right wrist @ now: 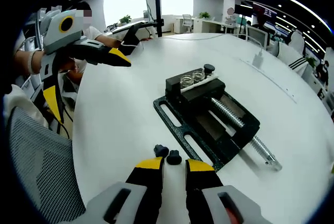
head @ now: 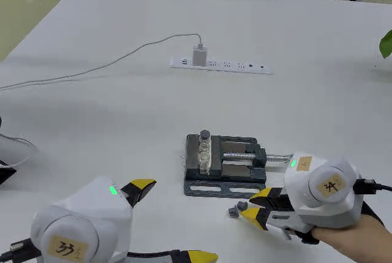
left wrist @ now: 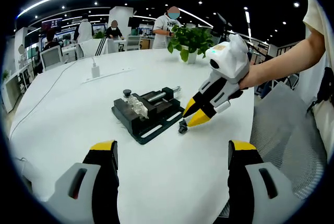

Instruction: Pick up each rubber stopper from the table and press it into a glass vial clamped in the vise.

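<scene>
Rubber stoppers (right wrist: 160,151), two small dark knobbed plugs, are lying on the smooth white table (head: 92,110), just beside the slotted base edge of the black metal vise (head: 226,171). That vise is clamping a row of clear glass vials (head: 204,156), the end one capped dark. The right gripper (right wrist: 175,165) is hovering at the stoppers, its yellow-tipped jaws slightly apart and gripping nothing. The left gripper (head: 173,220) is hanging well away from the vise with its jaws spread wide, and broad tabletop is lying between them.
</scene>
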`<state>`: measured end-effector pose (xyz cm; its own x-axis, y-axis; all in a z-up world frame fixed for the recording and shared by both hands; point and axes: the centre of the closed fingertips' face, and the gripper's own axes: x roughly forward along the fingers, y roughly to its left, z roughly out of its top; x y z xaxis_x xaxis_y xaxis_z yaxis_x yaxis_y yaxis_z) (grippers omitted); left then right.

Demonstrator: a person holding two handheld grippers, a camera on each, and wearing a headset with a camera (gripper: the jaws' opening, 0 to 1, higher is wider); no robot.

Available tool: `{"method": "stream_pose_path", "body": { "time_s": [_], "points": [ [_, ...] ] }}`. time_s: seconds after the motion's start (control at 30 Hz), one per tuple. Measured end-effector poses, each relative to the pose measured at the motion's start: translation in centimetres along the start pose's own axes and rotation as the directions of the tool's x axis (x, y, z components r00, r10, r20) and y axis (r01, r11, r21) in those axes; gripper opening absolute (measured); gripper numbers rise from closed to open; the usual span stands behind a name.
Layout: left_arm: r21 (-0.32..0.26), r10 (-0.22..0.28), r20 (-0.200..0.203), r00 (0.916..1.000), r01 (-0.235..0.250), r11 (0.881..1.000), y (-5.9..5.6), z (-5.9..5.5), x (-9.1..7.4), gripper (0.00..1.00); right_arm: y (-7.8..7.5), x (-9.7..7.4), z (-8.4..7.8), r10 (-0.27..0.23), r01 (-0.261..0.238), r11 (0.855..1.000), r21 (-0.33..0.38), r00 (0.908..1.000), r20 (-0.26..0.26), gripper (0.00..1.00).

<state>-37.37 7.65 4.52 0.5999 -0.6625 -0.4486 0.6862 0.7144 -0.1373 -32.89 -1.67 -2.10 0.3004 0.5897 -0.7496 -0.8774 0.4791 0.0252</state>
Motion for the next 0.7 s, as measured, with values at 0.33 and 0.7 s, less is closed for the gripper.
{"method": "stream_pose_path", "body": {
  "time_s": [0.33, 0.7],
  "points": [
    [-0.005, -0.004, -0.006, 1.0000, 0.004, 1.000, -0.05, -0.30, 0.15, 0.86, 0.18, 0.36, -0.03, 0.010, -0.010, 1.000, -0.002, 0.9999, 0.003, 0.10],
    [-0.006, -0.007, -0.007, 1.0000, 0.006, 1.000, -0.02, -0.39, 0.22, 0.85, 0.15, 0.36, -0.02, 0.019, -0.019, 1.000, -0.009, 0.9998, 0.002, 0.08]
  ]
}}
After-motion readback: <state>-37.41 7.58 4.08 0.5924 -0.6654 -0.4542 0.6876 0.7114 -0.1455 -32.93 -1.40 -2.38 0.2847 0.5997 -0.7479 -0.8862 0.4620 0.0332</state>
